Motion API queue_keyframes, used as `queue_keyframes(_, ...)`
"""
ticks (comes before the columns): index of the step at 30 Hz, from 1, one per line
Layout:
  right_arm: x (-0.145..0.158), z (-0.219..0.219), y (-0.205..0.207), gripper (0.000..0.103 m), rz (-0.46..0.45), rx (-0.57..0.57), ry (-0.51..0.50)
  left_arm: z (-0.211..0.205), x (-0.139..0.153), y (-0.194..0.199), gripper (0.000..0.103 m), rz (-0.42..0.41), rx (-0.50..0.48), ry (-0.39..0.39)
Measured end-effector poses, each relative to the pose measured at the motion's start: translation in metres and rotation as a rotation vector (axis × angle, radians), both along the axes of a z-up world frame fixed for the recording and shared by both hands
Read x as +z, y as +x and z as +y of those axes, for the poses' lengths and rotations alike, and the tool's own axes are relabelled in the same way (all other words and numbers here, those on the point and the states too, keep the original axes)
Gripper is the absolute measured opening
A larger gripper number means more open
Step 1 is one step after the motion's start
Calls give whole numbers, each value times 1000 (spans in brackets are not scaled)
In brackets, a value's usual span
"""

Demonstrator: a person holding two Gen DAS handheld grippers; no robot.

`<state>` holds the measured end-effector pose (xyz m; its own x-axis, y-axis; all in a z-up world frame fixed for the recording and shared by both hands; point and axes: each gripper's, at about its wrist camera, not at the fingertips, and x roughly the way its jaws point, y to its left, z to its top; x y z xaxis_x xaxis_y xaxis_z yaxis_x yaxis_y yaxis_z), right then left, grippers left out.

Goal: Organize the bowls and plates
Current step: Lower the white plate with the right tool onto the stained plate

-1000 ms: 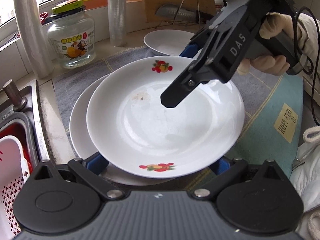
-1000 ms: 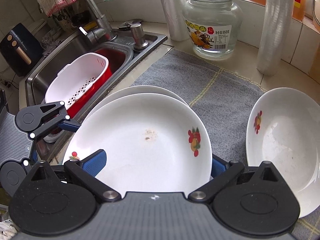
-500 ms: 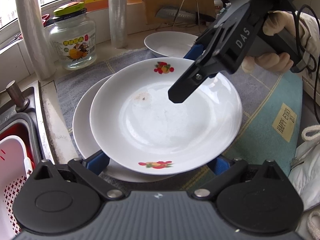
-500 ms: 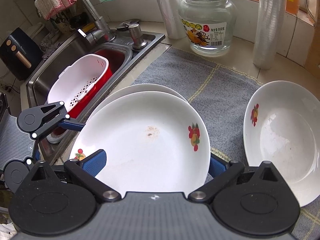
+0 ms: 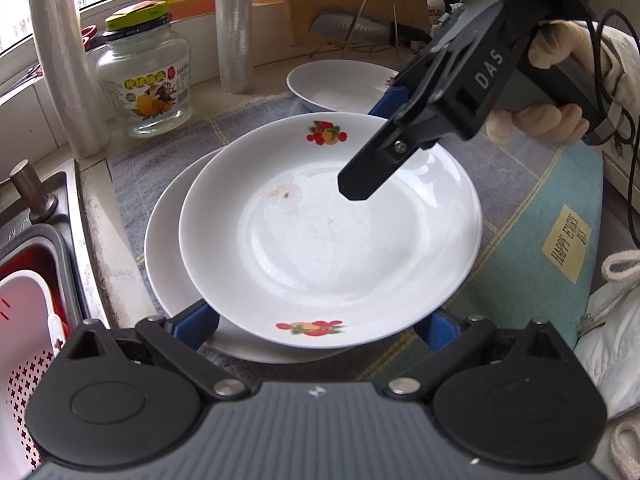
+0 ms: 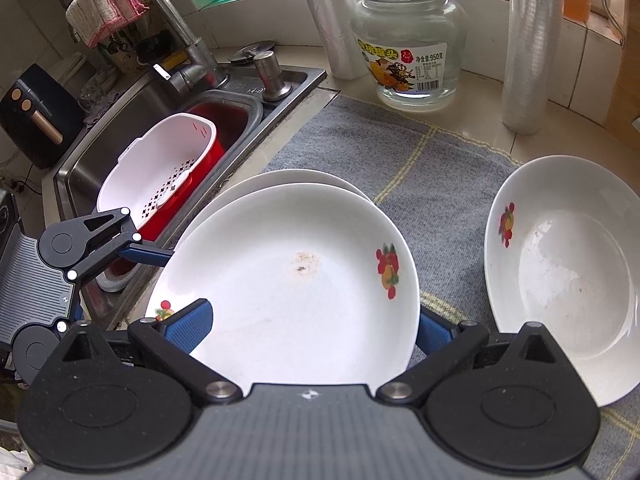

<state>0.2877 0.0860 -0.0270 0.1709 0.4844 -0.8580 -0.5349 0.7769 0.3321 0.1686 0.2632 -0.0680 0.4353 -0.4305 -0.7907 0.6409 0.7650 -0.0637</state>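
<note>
A white fruit-printed plate (image 5: 328, 232) lies on top of a plain white plate (image 5: 168, 248) on the grey mat. My left gripper (image 5: 316, 328) is open, its blue fingers (image 5: 196, 324) spread wide at the top plate's near rim. My right gripper (image 6: 310, 326) is also open at the opposite rim of the same plate (image 6: 288, 280), one blue pad over the rim and the other beneath it. In the left wrist view its black linkage arm (image 5: 372, 168) hangs over the plate. A second fruit-printed dish (image 6: 560, 264) rests apart at the right.
A sink (image 6: 224, 120) with a white and red basket (image 6: 160, 176) lies left of the mat (image 6: 400, 160). A glass jar (image 6: 412, 40) and two film rolls (image 6: 524, 48) stand at the back. A gloved hand (image 5: 552, 120) holds the right gripper. A teal mat (image 5: 540, 240) lies to the right.
Both cameras have pulled back and up a little, so the stacked plates look slightly smaller. Both grippers stay open at the top plate's rim.
</note>
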Motion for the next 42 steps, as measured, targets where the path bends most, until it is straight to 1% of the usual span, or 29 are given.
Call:
queue_keyframes(3,0,-1,0,103,6,0,2,1,1,2,102,10,1,-2)
queue_keyframes(10,3,-5,-2,103,14,-6,14,-2,1,0,102,12,-5,25)
queue_keyframes(14,4,-7,-4,103,22,-11,23,0,4,-1,102,22,-3,17)
queue_keyframes(30,5,-13,-9,103,55,-19,42,1,8,-1,102,33,-8,37)
queue_keyframes(37,4,-15,-7,103,91,-42,80,-1,9,-3,102,28,6,71)
queue_keyframes(42,4,-11,-10,103,77,-29,54,0,9,-4,102,26,14,67)
